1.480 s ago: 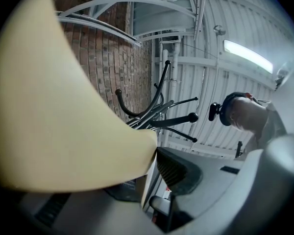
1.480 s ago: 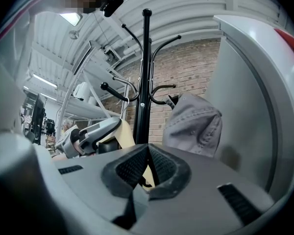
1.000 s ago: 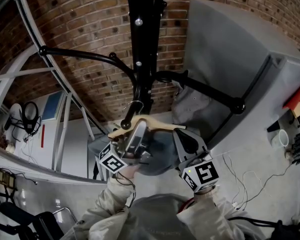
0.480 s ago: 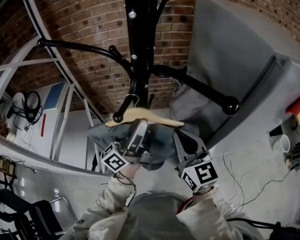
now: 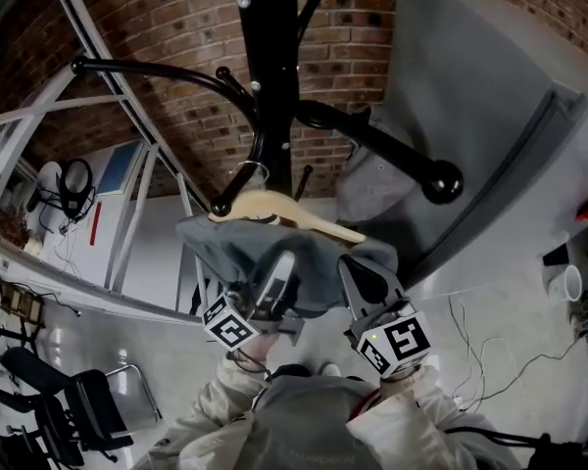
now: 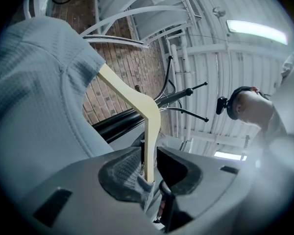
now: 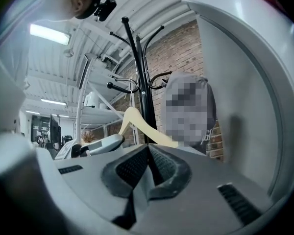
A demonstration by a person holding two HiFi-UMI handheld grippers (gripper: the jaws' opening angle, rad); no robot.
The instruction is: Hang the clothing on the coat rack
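A black coat rack (image 5: 267,47) rises in front of a brick wall. Just below its lower left arm, which ends in a knob (image 5: 220,207), hangs a pale wooden hanger (image 5: 274,207) with a grey garment (image 5: 265,258) draped over it. The hanger's metal hook (image 5: 258,172) is close to that arm; I cannot tell whether it rests on it. My left gripper (image 5: 279,264) is under the garment. Its jaws (image 6: 148,173) are closing, pressed on the hanger's wooden bar (image 6: 149,146) with some fabric. My right gripper (image 5: 358,267) is at the garment's right edge, pads (image 7: 137,165) together with nothing seen between them.
Another grey garment (image 5: 372,179) hangs from the rack's right arm, which ends in a knob (image 5: 441,181). A large grey panel (image 5: 490,116) stands close on the right. White metal frames (image 5: 127,194) run along the left. The rack's upper hooks (image 7: 137,48) spread above.
The hanger and garment have risen toward the rack's lower left arm, and the hook is now beside it. Both grippers stay under the garment, and more of the cloth hangs spread out.
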